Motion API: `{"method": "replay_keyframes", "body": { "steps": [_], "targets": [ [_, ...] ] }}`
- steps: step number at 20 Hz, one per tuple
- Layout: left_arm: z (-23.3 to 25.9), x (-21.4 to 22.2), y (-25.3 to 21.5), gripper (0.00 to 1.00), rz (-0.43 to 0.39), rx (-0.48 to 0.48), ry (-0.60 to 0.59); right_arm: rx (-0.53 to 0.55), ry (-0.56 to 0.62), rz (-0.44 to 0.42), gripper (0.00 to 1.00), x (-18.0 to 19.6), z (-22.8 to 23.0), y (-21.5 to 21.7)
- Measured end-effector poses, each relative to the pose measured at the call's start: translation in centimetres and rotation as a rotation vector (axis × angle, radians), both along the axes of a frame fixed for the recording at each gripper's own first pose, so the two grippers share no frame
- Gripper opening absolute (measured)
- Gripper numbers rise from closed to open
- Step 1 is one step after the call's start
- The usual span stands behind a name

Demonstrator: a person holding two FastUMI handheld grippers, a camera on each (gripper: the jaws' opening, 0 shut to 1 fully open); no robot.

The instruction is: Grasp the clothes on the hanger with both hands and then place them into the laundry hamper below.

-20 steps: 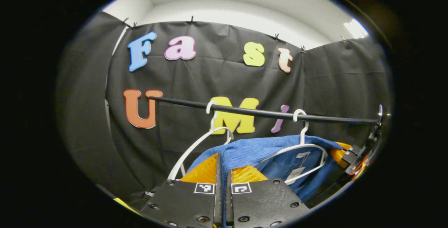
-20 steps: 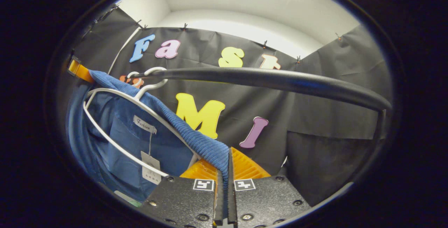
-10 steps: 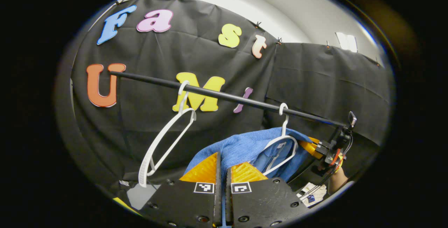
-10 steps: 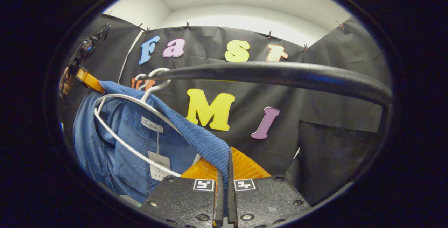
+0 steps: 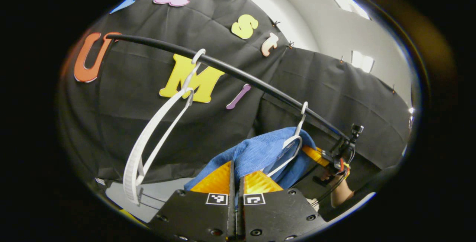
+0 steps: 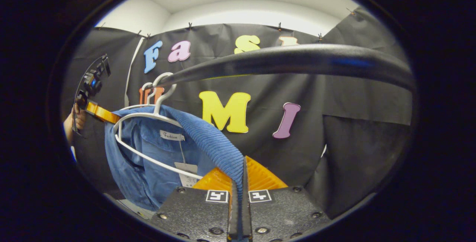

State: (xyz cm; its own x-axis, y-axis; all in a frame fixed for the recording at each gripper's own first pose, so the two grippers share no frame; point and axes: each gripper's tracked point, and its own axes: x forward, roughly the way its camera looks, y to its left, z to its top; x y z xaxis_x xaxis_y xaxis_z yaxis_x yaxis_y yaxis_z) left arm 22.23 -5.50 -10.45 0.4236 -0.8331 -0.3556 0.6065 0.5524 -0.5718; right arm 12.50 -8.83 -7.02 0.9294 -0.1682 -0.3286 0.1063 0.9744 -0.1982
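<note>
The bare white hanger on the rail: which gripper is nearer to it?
Left. The left gripper grips the blue garment beside the bare hanger; the right gripper holds its far end.

Counted: two white hangers [image 5: 148, 138] [image 5: 288, 149], one blue garment [image 5: 256, 154], one black rail [image 5: 238, 74], two grippers [image 5: 235, 182] [image 6: 243, 182].
</note>
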Motion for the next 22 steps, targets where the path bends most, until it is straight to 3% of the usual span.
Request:
{"method": "replay_keyframes", "body": {
  "steps": [1,4,9,12,15,16,17,19,22],
  "targets": [
    [-0.6,0.4,0.2,0.07,-0.004,0.035,-0.004,-0.004,-0.003,-0.005,0.07,0.0,0.4,-0.1],
    [-1.5,1.2,-0.5,0.07,-0.018,0.063,0.001,-0.006,-0.026,-0.025,0.06,0.1,1.7,-0.6],
    [-2.0,1.3,-1.0,0.07,-0.067,0.155,-0.054,-0.251,-0.095,-0.091,0.05,0.3,4.9,-1.8],
    [-1.9,1.3,-1.3,0.02,-0.095,0.161,-0.079,-0.31,-0.1,-0.101,0.04,0.8,5.7,-1.9],
    [-1.8,1.3,-1.5,0.01,-0.161,0.128,-0.163,-0.242,-0.067,-0.128,0.04,0.8,4.3,-2.8],
    [-1.9,0.8,-1.9,0.06,-0.183,0.109,-0.169,-0.208,-0.06,-0.134,0.04,0.8,3.7,-2.9],
    [-2.1,0.5,-2.2,0.02,-0.201,0.084,-0.171,-0.179,-0.061,-0.146,0.04,0.8,3.4,-3.3],
    [-2.4,-0.1,-3.1,0.06,-0.238,-0.006,-0.154,-0.137,-0.059,-0.171,0.05,1.0,2.9,-3.8],
    [-3.4,1.2,-3.4,0.02,-0.192,-0.103,-0.079,-0.096,-0.06,-0.162,0.04,1.4,2.6,-2.8]
  ]
}}
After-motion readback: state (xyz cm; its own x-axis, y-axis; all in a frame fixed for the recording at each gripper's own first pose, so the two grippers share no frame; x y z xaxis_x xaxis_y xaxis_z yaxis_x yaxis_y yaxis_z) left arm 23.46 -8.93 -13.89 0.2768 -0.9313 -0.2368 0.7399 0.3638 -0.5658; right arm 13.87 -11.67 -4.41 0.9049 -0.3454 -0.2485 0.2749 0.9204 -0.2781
